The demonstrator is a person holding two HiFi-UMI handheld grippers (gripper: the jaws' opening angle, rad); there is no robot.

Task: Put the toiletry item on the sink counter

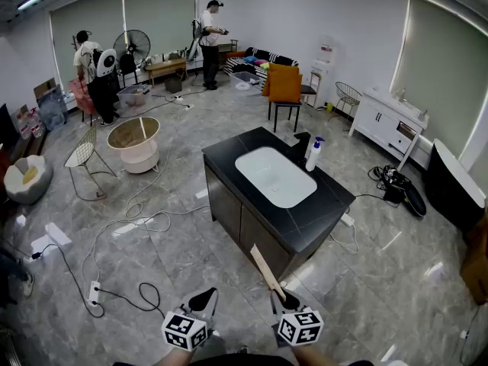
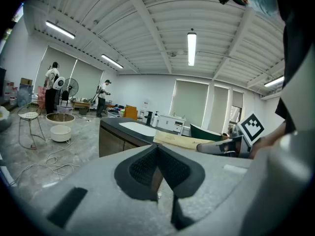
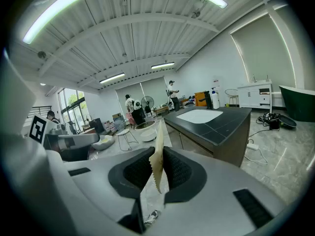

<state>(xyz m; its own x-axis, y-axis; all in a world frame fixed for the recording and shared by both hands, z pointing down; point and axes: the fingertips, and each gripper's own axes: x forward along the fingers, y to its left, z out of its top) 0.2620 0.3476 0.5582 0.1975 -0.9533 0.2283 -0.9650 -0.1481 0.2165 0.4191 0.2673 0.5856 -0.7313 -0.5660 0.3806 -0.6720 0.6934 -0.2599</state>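
Right gripper (image 1: 284, 302): low centre of the head view, jaws shut on the serrated end of a thin tan sachet (image 1: 267, 271). The slit between the pads (image 3: 179, 168) is no wider than the sachet itself.
Why held so: pinching one end probably leaves the rest of the sachet free to be laid flat.
Left gripper (image 1: 201, 303): just to the left of the right one, jaws brought together with nothing between them (idle, I judge, since one gripper can carry so light a thing).
Sachet's place: in the air, slanting up and left out of the jaws, short of the sink counter (image 1: 320, 204) and not resting on it.
Sink counter: middle of the head view, a black top round a white basin (image 1: 274, 175). A spray bottle (image 1: 313, 153) stands upright on it at the basin's upper right, so the bare black top nearer the grippers looks the easier landing spot.
Right gripper view only: the sachet edge-on, its sawtooth edge between the pads.
Left gripper view only: the sachet's broad face, lying roughly level right of centre, with the right gripper's marker cube (image 2: 252, 127) beyond.
Head view only: both grippers and the whole counter together, so the way left to go can be judged.
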